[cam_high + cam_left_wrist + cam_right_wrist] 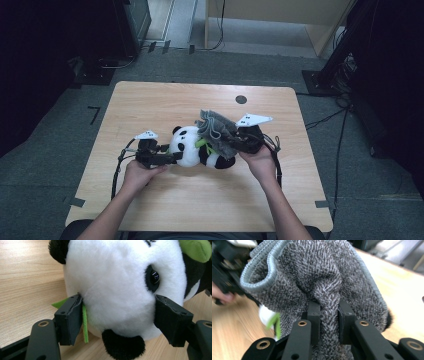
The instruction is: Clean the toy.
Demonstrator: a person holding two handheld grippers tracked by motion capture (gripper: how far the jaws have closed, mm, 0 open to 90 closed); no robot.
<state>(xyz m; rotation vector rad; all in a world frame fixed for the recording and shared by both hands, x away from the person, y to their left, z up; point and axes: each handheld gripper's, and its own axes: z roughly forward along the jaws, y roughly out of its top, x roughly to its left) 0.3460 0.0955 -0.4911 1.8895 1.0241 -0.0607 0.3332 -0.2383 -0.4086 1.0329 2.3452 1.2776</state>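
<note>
Panda (pixel 192 146) lies lengthwise, head toward left hand-held gripper (pixel 172 157) clamping it; right hand-held gripper (pixel 235 141) pinches grey cloth (pixel 216 131)

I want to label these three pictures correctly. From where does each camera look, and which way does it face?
High view: above the person's side of the table, looking forward and down; both forearms enter from below, with the left gripper and the right gripper.
Left gripper view: rides on the left gripper, looks along its jaws, which press the toy panda head.
Right gripper view: rides on the right gripper, looks along its jaws, shut on the grey knit cloth.
Shared: the high view also shows the panda and the cloth.
</note>
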